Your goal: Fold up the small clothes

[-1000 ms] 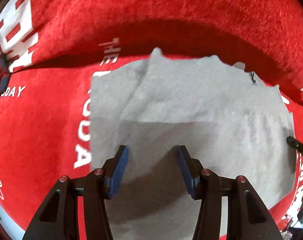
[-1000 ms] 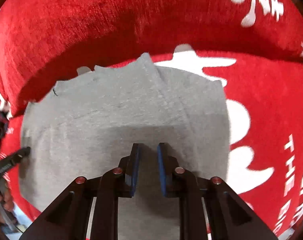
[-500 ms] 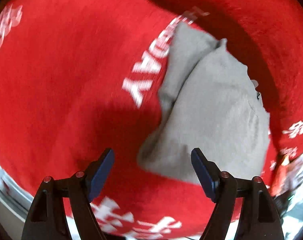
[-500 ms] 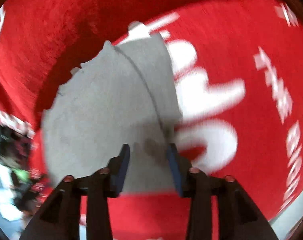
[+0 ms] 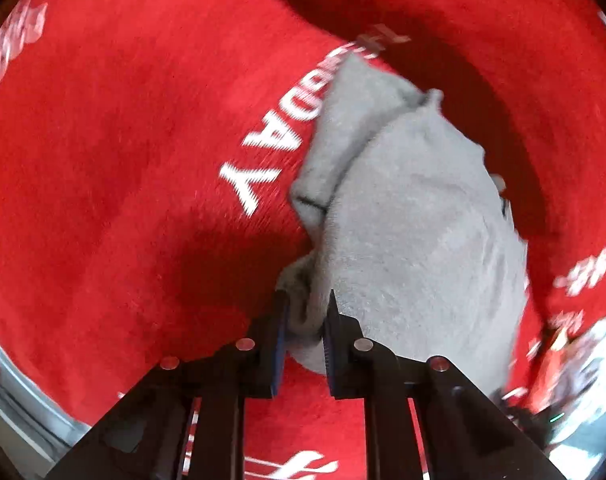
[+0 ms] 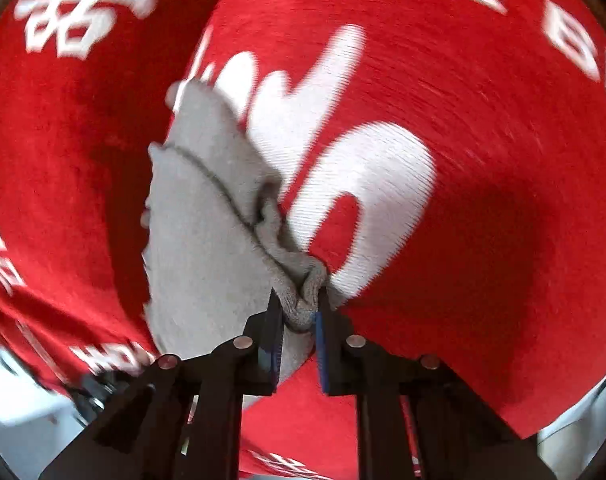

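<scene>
We work on the red cloth [image 5: 123, 160], our landmark; white print on it reads "THE" and a partial "DAY", the rest blurred; the grey garment [image 5: 415, 216] lies on it, partly folded; left gripper [image 5: 305, 324] and right gripper [image 6: 299, 314] are closing, fingers pinching bunched corners; we should lift both corners evenly, keeping the edge taut, then lay it square.

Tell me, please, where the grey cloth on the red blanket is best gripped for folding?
At its two near corners, coming from above at the near edge. The grey cloth lies flat, so only bunched corners give purchase; the left gripper and right gripper are closing on one each.
</scene>
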Tool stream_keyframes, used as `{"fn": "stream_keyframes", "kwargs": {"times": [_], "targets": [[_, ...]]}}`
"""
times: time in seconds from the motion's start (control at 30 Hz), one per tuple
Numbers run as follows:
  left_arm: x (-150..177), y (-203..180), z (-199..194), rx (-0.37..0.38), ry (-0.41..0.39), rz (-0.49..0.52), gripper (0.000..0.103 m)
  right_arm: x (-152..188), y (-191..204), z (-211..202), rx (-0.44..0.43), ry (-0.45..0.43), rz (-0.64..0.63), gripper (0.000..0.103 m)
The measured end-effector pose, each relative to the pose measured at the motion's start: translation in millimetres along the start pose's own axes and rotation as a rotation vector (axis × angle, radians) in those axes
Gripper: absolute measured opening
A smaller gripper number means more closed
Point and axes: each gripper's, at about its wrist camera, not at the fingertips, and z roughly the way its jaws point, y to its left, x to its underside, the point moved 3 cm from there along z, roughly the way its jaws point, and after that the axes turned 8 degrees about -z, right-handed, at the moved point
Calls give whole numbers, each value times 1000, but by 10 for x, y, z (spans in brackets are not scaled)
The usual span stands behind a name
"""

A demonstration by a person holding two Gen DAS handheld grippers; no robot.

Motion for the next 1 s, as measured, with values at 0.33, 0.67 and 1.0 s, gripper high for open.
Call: {"fn": "stream_keyframes", "kwargs": {"times": [0.33,0.67,1.0], "targets": [[165,164,61,-102,3,88,18,110,20,12,247,77,-350,12],[-20,62,-376,-157,-64,193,18,53,40,-461,349,15,-296,15],[-589,-1004,88,-103,-117,391,18,-302,789,-111,267,-33,-465,15]]}}
